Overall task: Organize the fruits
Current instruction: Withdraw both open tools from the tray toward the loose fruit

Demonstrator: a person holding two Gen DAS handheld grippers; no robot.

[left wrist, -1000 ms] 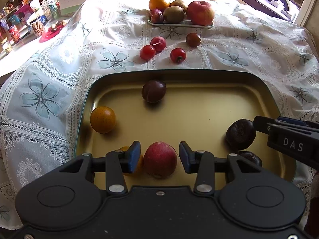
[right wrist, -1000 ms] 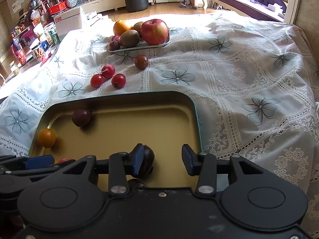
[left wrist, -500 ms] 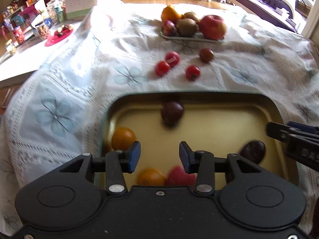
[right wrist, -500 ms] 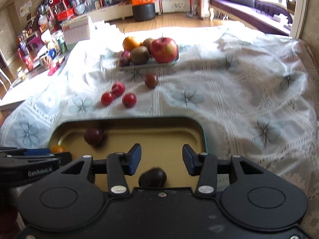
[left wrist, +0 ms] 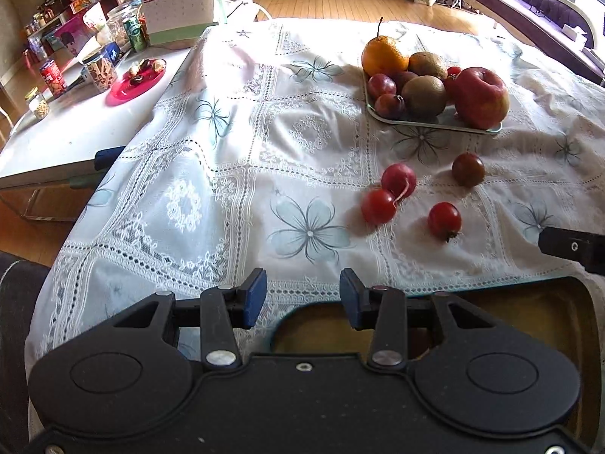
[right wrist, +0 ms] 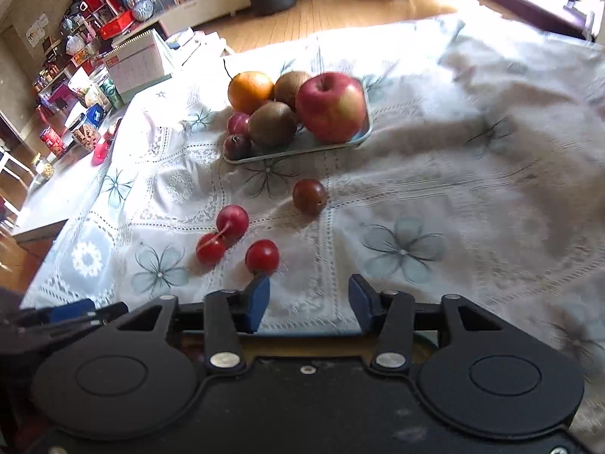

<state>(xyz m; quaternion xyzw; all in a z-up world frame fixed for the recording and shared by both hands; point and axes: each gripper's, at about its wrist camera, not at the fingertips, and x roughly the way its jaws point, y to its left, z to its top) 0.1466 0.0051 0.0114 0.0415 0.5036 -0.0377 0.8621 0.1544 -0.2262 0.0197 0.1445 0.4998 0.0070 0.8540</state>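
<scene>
Red cherry tomatoes [left wrist: 444,221] loose on lace tablecloth [left wrist: 234,174] (one darker), apple [left wrist: 481,97] glossy

- Plate [left wrist: 435,123] lies at the far side of the tablecloth [left wrist: 227,174], holding an apple [left wrist: 481,97], orange [left wrist: 384,56] and kiwis [left wrist: 423,95].
- Four small fruits [left wrist: 379,206] lie loose on the cloth, nearer than the plate.
- Tray [left wrist: 529,302] lies nearest, partly hidden.
- Side table [left wrist: 68,128] stands left.
</scene>
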